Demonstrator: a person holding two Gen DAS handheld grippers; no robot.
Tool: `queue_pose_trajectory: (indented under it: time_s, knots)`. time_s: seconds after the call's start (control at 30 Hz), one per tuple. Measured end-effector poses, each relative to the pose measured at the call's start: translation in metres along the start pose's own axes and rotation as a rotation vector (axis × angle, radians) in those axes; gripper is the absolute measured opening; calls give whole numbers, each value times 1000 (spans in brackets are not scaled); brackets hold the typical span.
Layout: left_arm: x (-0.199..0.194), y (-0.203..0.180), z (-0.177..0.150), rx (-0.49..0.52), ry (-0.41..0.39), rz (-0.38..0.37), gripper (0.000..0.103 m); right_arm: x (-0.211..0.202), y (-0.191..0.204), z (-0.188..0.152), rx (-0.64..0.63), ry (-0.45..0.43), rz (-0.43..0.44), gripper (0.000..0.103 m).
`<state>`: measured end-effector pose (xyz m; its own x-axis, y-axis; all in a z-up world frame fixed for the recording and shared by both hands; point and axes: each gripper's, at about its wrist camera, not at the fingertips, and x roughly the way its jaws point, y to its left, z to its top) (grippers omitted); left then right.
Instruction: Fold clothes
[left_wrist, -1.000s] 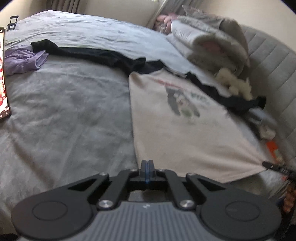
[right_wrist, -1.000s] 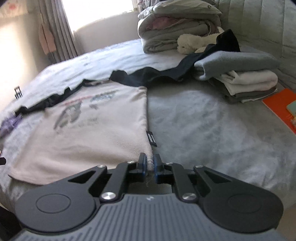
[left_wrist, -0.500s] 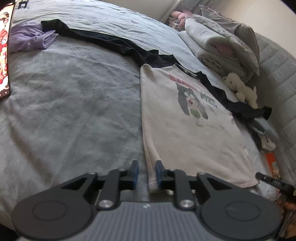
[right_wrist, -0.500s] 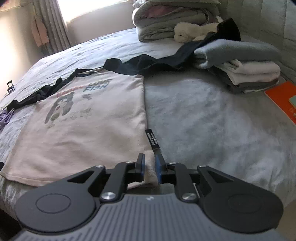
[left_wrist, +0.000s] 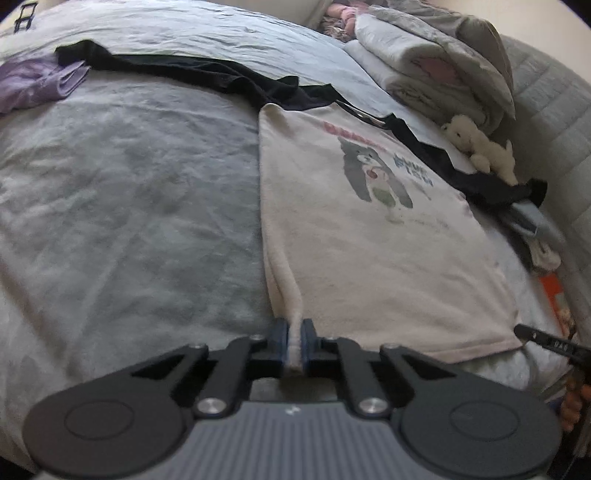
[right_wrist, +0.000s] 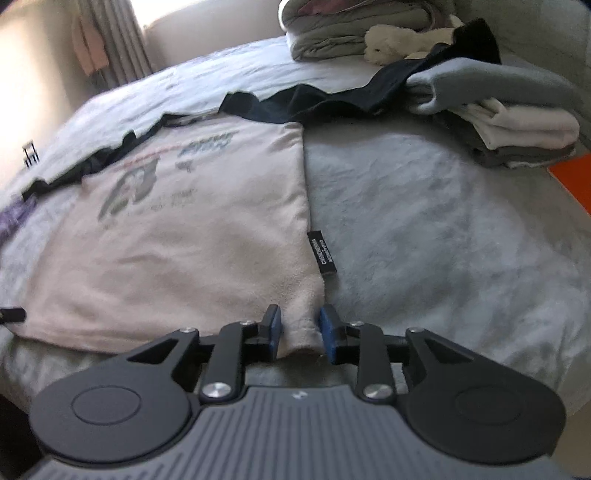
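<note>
A pale printed T-shirt (left_wrist: 369, 236) lies spread flat, print side up, on a grey bed (left_wrist: 129, 192), its hem nearest both cameras and its dark sleeves stretched out at the far end. In the left wrist view the left gripper (left_wrist: 294, 341) sits at 6 o'clock with its fingers closed tight on a raised pinch of the hem corner, the fabric standing up in a narrow ridge between the blue pads. In the right wrist view the right gripper (right_wrist: 300, 330) is also at 6 o'clock, its fingers apart and straddling the opposite hem corner without squeezing it; a black label (right_wrist: 322, 253) juts from the side seam just past them at 12 o'clock. The shirt looks light, soft and limp, with a slightly fuzzy surface that should not slip once clamped, but it will sag and wrinkle wherever it is unsupported. The two bottom corners look like the sensible holds, gripped through both layers near the side seams so the hem lifts evenly. Folded piles (right_wrist: 509, 122) and a plush toy (right_wrist: 395, 37) sit at 1 o'clock, well apart.
</note>
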<state>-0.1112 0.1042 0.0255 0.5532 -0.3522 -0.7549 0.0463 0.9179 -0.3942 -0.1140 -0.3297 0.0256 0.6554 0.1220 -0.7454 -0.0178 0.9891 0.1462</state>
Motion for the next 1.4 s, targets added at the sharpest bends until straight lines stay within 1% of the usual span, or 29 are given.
queue_pose_trajectory:
  time_s: [0.03, 0.1, 0.2, 0.27, 0.33, 0.37, 0.4, 0.47, 0.53, 0.57, 0.63, 0.67, 0.7, 0.73, 0.77, 0.8, 0.83, 0.87, 0.9, 1.0, 1.07, 1.17, 1.27, 1.33, 1.4]
  knots:
    - [-3, 3, 1, -18, -9, -8, 6, -1, 1, 0, -11, -9, -6, 9]
    - [-15, 11, 5, -71, -38, -44, 6, -8, -1, 1, -7, -45, 15, 9]
    - [-39, 10, 7, -88, -76, -86, 6, -27, -17, 7, 77, -107, 57, 8]
    - [-46, 4, 3, -53, -89, -77, 6, -40, -24, 11, 111, -120, 64, 8]
    - [-54, -3, -1, -15, -101, -67, 6, -53, -20, 14, 87, -137, 72, 7]
    - [-50, -3, -4, -2, -98, -45, 6, -56, -16, 13, 70, -139, 73, 7]
    - [-46, -3, -6, 10, -94, -22, 6, -57, -12, 13, 49, -135, 66, 7]
    - [-31, 0, -12, 26, -72, 29, 6, -46, -4, 8, -3, -102, 24, 7]
    - [-16, 0, -18, 62, -45, 79, 7, -23, -1, 1, -35, -41, -33, 8]
    - [-13, 0, -20, 80, -44, 87, 7, -15, 4, -1, -59, -22, -59, 8]
    - [-15, 0, -19, 89, -64, 76, 16, -1, 11, -5, -104, 8, -105, 9]
    - [-16, 1, -19, 93, -74, 70, 22, -1, 12, -5, -113, 6, -113, 10]
    - [-17, 2, -18, 83, -81, 64, 37, -1, 12, -5, -110, 5, -114, 18]
    - [-20, 5, -16, 68, -90, 60, 42, -2, 11, -5, -106, 1, -118, 21]
    - [-22, 4, -15, 57, -109, 71, 43, -4, 10, -4, -99, -10, -131, 34]
    - [-24, 4, -13, 46, -129, 83, 44, -6, 9, -3, -95, -26, -136, 44]
    - [-28, 4, -11, 43, -157, 103, 46, -12, 11, -2, -95, -52, -127, 47]
    - [-31, 4, -9, 36, -189, 128, 48, -17, 12, -1, -96, -79, -117, 52]
    - [-32, 3, -6, 23, -219, 157, 52, -21, 13, 1, -96, -103, -107, 54]
    - [-24, -15, 5, 46, -242, 171, 53, -21, 13, 8, -88, -150, -74, 54]
    - [-18, -27, 13, 62, -256, 179, 53, -12, 15, 15, -79, -134, -66, 54]
    - [-8, -58, 18, 171, -271, 181, 53, 4, 24, 23, -80, -95, -13, 54]
    - [4, -87, 23, 261, -262, 168, 54, 21, 34, 31, -87, -51, 40, 54]
    - [13, -98, 29, 277, -244, 156, 55, 34, 45, 30, -142, -15, 3, 54]
    - [22, -106, 39, 281, -216, 134, 55, 43, 55, 31, -201, -6, -33, 54]
